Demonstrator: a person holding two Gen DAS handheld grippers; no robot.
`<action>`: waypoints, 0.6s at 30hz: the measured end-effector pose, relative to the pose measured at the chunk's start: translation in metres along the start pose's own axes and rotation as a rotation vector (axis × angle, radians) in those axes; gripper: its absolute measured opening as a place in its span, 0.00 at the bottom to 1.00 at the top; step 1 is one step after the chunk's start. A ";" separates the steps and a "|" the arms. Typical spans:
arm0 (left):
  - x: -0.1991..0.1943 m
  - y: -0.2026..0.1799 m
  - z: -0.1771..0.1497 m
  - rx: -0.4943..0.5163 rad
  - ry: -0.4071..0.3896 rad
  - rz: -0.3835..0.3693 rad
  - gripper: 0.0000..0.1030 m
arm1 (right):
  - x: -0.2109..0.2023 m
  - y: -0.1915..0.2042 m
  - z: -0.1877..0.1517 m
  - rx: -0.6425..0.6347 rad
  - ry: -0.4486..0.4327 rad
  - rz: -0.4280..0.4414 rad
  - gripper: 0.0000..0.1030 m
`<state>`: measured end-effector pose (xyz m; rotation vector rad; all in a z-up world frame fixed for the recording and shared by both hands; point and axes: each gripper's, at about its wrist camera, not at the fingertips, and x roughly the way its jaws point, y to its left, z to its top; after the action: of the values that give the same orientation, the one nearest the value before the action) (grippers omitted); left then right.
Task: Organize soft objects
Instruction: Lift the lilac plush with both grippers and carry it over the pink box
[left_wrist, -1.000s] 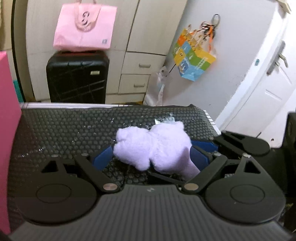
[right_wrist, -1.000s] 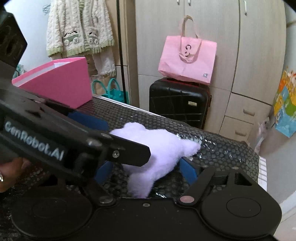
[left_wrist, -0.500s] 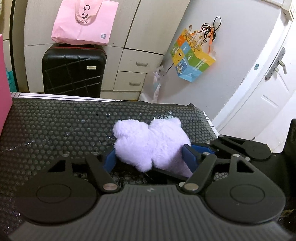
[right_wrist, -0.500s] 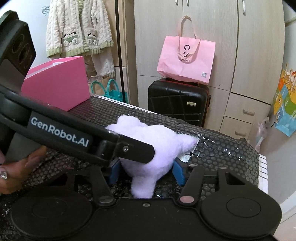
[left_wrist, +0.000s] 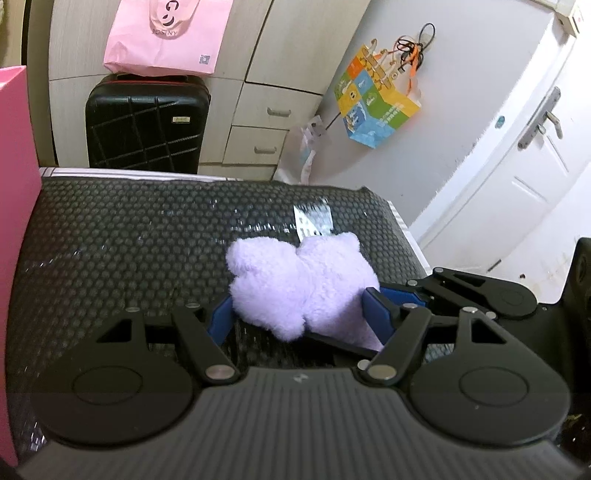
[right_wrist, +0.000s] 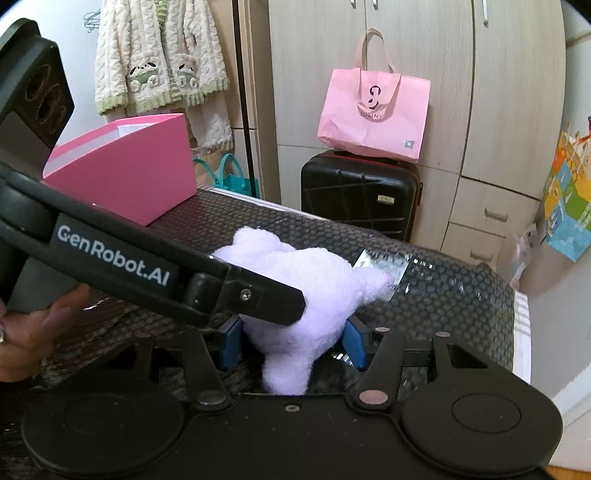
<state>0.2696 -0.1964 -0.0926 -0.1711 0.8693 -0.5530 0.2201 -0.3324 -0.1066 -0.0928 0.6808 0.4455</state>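
A lilac plush toy (left_wrist: 299, 288) lies on the black bubble-wrap surface (left_wrist: 129, 240). My left gripper (left_wrist: 299, 317) is shut on the plush toy, its blue pads pressing both sides. My right gripper (right_wrist: 291, 338) is shut on the same plush toy (right_wrist: 306, 295) from another side, with one plush limb hanging down between the pads. The left gripper's black arm (right_wrist: 166, 273) crosses the right wrist view in front of the toy. A pink open box (right_wrist: 125, 166) stands at the far left of the surface.
A black suitcase (left_wrist: 144, 122) with a pink shopping bag (left_wrist: 170, 33) on it stands behind the surface. Drawers (left_wrist: 266, 125), a colourful hanging bag (left_wrist: 376, 99) and a white door (left_wrist: 517, 166) lie to the right. A clear tape patch (left_wrist: 314, 221) is beyond the toy.
Both grippers have closed in on the plush toy, squeezing it narrower. The toy and both views have shifted slightly; the pink box has slid towards the left edge.
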 end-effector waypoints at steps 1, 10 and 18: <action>-0.004 -0.002 -0.003 0.002 0.007 0.000 0.69 | -0.003 0.002 -0.002 0.007 0.005 0.000 0.59; -0.041 -0.015 -0.027 0.016 0.075 -0.014 0.69 | -0.037 0.037 -0.016 0.030 0.050 -0.006 0.59; -0.076 -0.020 -0.051 0.035 0.088 -0.024 0.69 | -0.063 0.065 -0.026 0.042 0.058 0.014 0.59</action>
<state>0.1834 -0.1693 -0.0668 -0.1264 0.9437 -0.6016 0.1337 -0.3031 -0.0831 -0.0614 0.7476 0.4432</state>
